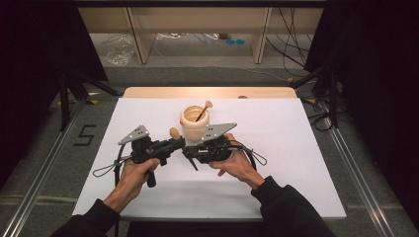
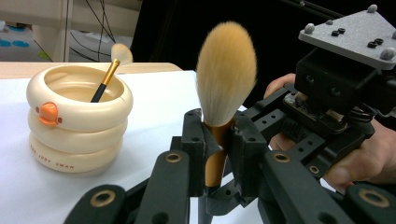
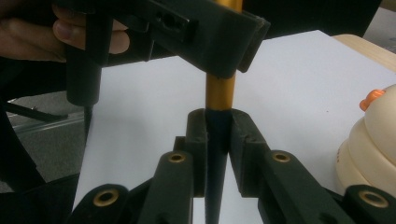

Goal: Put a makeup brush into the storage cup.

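High view
- Table: white table top (image 1: 296,163), wooden strip along the far edge.
- Container: cream ringed holder (image 1: 194,123), upright, near the table's middle; contents: one small brush (image 1: 202,111) leaning to the right, tuft above the rim.
- Left gripper (image 1: 179,143): held in the left hand (image 1: 132,174), jaws pointing right, just in front of the holder.
- Right gripper (image 1: 190,152): held in the right hand (image 1: 233,164), jaws pointing left, meeting the left gripper.
- Large brush (image 1: 174,132): orange tuft standing above the two jaw tips, just left of the holder.

Left gripper view
- Jaws: clamped on the gold ferrule of the large brush (image 2: 224,84), brush upright, tuft up.
- Holder (image 2: 77,123): three stacked rings, an orange duck-bill knob (image 2: 48,113) on the top ring, lettering low down; small brush (image 2: 110,70) inside.
- Right gripper (image 2: 224,198): beyond and lower.

Right gripper view
- Jaws: pinched on the dark lower handle of the large brush (image 3: 219,88).
- Left gripper (image 3: 224,60): above, gripping the gold part.
- Holder (image 3: 373,140): at right edge.
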The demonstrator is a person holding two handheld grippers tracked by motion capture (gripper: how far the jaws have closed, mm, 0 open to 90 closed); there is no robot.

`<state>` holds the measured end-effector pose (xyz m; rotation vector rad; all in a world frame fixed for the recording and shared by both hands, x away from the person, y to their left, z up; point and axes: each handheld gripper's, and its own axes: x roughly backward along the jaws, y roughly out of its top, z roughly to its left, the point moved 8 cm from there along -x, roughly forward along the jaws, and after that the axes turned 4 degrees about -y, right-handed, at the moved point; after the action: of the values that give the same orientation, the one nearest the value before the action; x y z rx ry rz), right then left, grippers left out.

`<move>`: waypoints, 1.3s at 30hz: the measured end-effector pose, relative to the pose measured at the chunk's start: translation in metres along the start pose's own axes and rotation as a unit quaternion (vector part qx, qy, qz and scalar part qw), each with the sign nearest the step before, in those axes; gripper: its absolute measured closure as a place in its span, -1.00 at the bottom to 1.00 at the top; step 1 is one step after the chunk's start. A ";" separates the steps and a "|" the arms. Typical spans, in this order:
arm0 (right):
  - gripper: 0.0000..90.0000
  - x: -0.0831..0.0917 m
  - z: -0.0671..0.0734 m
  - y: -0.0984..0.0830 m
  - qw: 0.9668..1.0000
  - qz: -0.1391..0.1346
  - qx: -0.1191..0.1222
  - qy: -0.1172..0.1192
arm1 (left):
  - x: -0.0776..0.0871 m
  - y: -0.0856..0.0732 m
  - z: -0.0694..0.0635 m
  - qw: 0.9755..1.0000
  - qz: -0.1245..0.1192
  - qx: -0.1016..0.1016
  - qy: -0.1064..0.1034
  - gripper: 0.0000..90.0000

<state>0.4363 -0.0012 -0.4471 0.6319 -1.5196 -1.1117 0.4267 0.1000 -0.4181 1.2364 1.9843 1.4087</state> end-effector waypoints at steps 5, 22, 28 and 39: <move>0.76 0.000 0.000 -0.001 1.000 0.005 -0.002 0.003 | 0.000 -0.001 0.000 1.000 0.001 0.001 0.000 0.73; 0.77 -0.003 0.000 -0.004 1.000 0.008 -0.006 0.001 | -0.002 -0.003 0.002 1.000 0.005 -0.004 -0.003 0.73; 0.77 -0.004 0.001 -0.004 1.000 0.007 -0.002 -0.003 | -0.002 -0.003 0.003 1.000 0.008 0.001 0.001 0.39; 0.77 0.002 -0.008 -0.004 1.000 0.007 -0.007 -0.016 | 0.002 -0.003 0.000 1.000 0.016 -0.012 0.016 -0.18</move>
<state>0.4431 -0.0072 -0.4501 0.5958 -1.5392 -1.1264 0.4239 0.1015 -0.4208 1.2484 1.9725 1.4725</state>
